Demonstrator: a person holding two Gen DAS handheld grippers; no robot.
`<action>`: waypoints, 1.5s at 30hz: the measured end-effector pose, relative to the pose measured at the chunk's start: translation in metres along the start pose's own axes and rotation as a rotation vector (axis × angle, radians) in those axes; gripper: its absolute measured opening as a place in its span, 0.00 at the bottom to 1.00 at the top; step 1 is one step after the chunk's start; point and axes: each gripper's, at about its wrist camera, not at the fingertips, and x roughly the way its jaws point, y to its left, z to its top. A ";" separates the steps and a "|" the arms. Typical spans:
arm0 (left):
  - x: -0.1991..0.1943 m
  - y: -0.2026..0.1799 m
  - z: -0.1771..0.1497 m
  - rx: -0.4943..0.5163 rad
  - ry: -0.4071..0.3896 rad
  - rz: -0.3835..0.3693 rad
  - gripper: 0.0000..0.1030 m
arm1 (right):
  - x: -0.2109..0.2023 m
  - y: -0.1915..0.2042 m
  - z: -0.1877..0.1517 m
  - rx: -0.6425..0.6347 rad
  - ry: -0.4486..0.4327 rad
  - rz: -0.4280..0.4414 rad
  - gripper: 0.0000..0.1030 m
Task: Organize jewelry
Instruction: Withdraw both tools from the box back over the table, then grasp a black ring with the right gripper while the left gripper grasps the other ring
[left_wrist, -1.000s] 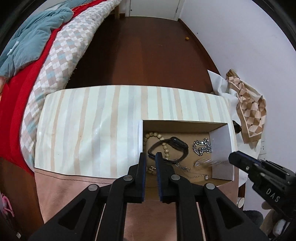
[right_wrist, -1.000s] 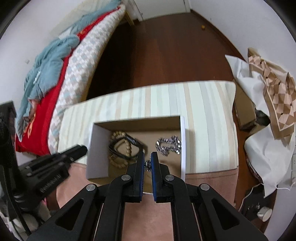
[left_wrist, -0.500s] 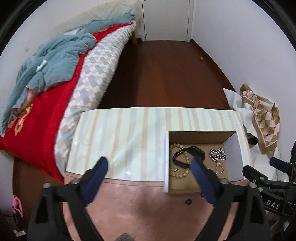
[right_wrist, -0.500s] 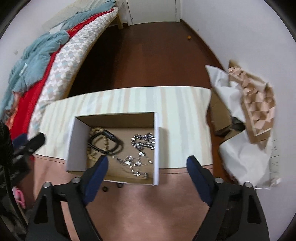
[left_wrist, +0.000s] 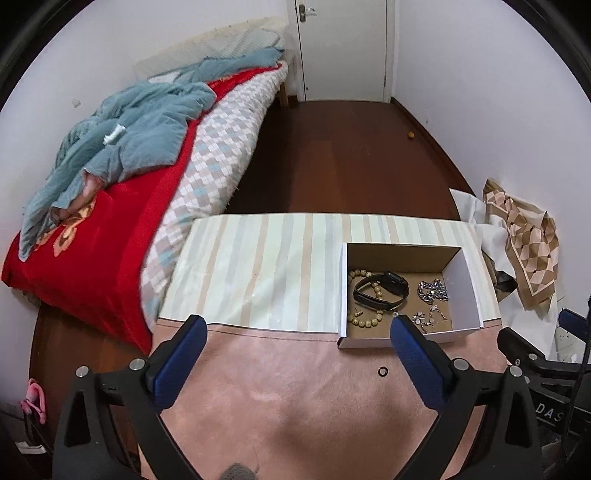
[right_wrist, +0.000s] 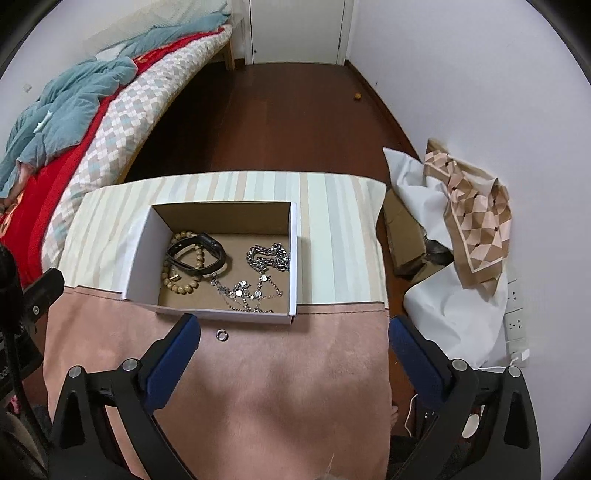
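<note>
An open cardboard box (right_wrist: 138, 251) sits on the table where a striped cloth meets a pink one. In it lie a wooden bead bracelet (right_wrist: 181, 284), a black watch (right_wrist: 207, 251), a thick silver chain (right_wrist: 267, 256) and a thin silver necklace (right_wrist: 243, 291). A small ring (right_wrist: 221, 334) lies on the pink cloth just in front of the box. My right gripper (right_wrist: 293, 323) hangs above the box's near right corner. Its jaws are opening wide and nothing is between them. My left gripper (left_wrist: 297, 325) hovers left of the box (left_wrist: 463, 291), with jaws also opening and empty.
A bed (left_wrist: 110, 236) with a red blanket and a teal quilt runs along the left. Crumpled white paper (right_wrist: 454, 317), a patterned cloth (right_wrist: 476, 210) and a power strip (right_wrist: 515, 321) lie on the floor at the right. Dark wood floor (left_wrist: 343, 155) leads to a white door.
Both grippers went from shut to wide open and pulled up and back from the box. The thin necklace that the right gripper held now lies in the box.
</note>
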 end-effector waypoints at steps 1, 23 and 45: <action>-0.008 0.001 -0.001 -0.003 -0.016 0.000 0.99 | -0.007 0.001 -0.003 -0.002 -0.012 -0.002 1.00; -0.089 0.020 -0.035 -0.073 -0.154 0.040 0.99 | -0.121 0.001 -0.049 0.029 -0.213 0.016 1.00; 0.099 0.047 -0.091 -0.102 0.143 0.161 0.99 | 0.097 0.050 -0.072 0.035 -0.061 0.176 0.55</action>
